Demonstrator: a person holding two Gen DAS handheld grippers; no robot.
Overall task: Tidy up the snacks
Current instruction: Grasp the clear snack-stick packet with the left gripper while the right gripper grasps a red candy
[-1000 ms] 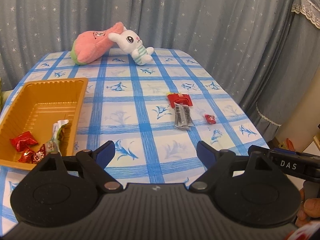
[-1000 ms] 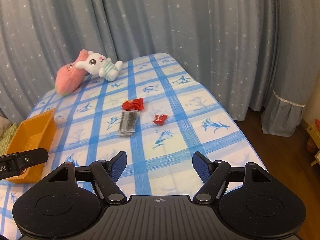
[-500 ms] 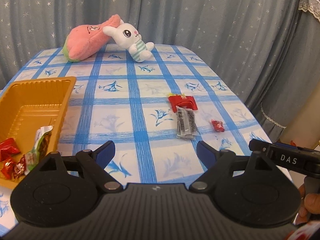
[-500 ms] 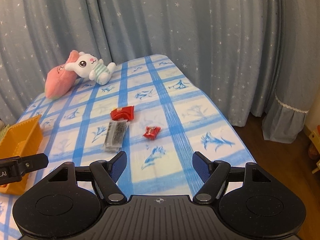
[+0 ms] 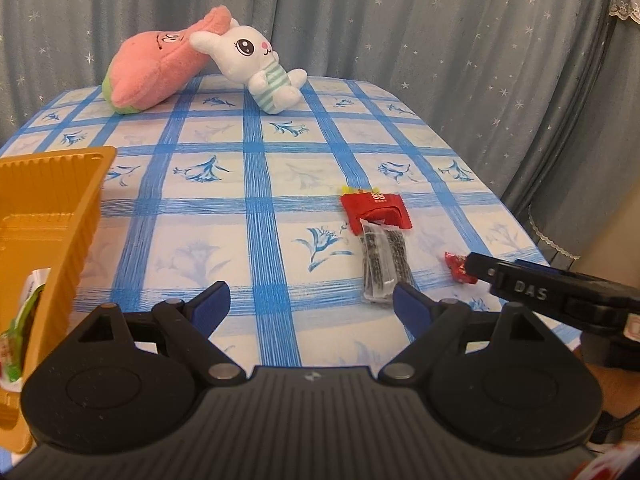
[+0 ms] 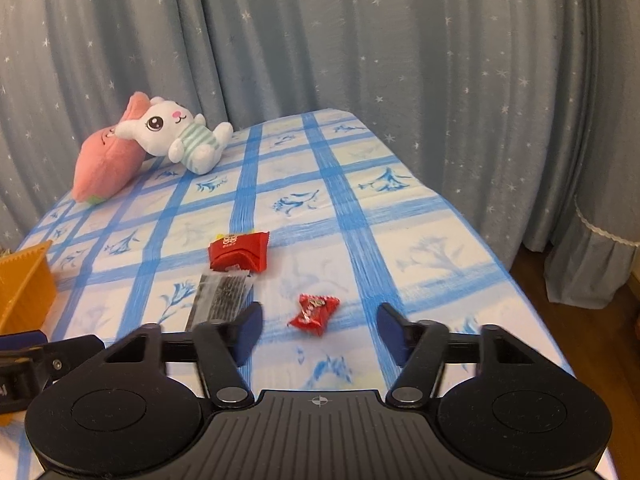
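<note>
Left wrist view: the tray (image 5: 68, 216) at the surface's (image 5: 280, 184) left edge already holds a few snacks (image 5: 16, 344); a red packet (image 5: 376, 210), a dark bar (image 5: 384, 264) and a candy (image 5: 458, 267) remain out. The left hand-held gripper (image 5: 310, 304) hangs open and empty over bare cloth.

Right wrist view: the right hand-held gripper (image 6: 318, 330) has just been narrowing, jaws apart either side of the candy (image 6: 313, 309), not touching. The surface's right edge is near; the middle lies free toward the tray (image 6: 24, 284).
</note>
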